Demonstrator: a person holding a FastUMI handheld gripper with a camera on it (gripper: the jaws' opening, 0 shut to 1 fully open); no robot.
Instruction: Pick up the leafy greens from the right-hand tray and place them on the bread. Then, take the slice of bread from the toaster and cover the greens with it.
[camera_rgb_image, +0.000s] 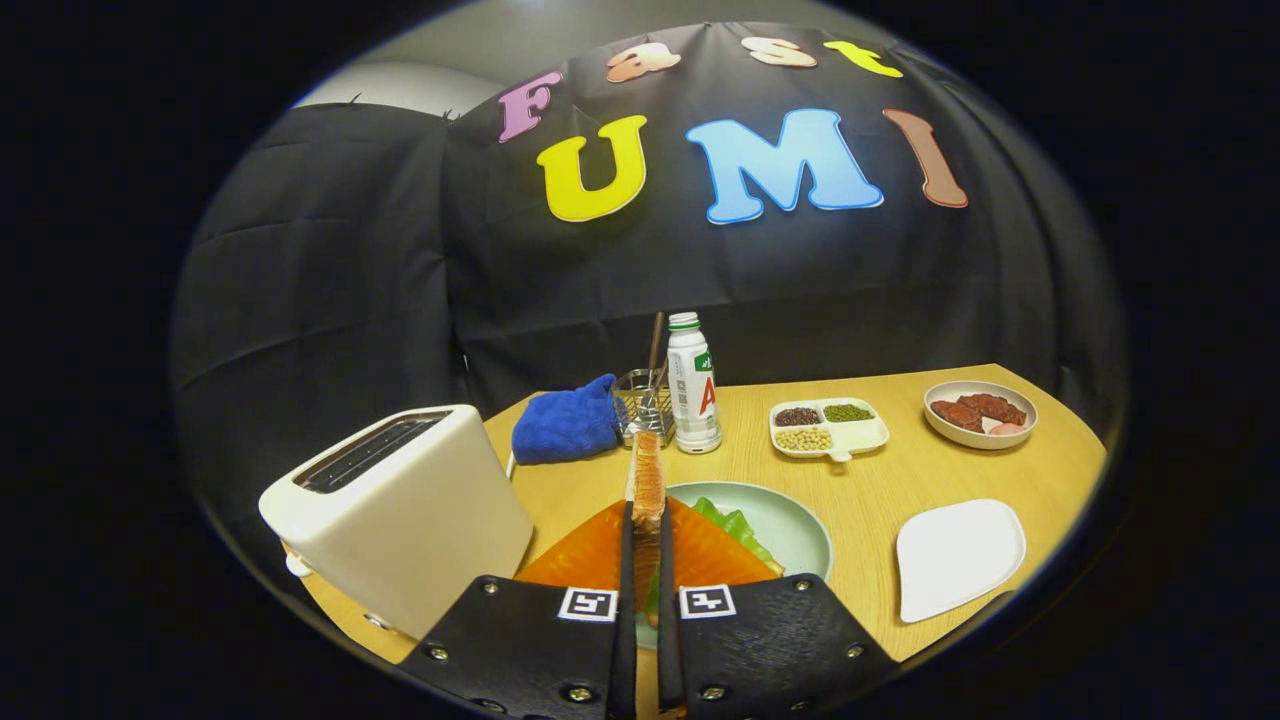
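Note:
My gripper (646, 512) is shut on a toasted slice of bread (646, 470), held upright and edge-on between both fingers. Just below and beyond the fingers lies a pale green plate (790, 515) with leafy greens (735, 525) on it; whatever lies under the greens is hidden by my fingers. The white toaster (400, 510) stands to the left of the fingers, its slots dark. To the right of the plate sits a white tray (958, 555) with nothing on it.
Further back on the wooden table (900, 480) are a blue cloth (565, 420), a wire basket (645, 405), a white bottle (693, 385), a divided dish of beans (828, 428) and a bowl of meat (980, 412).

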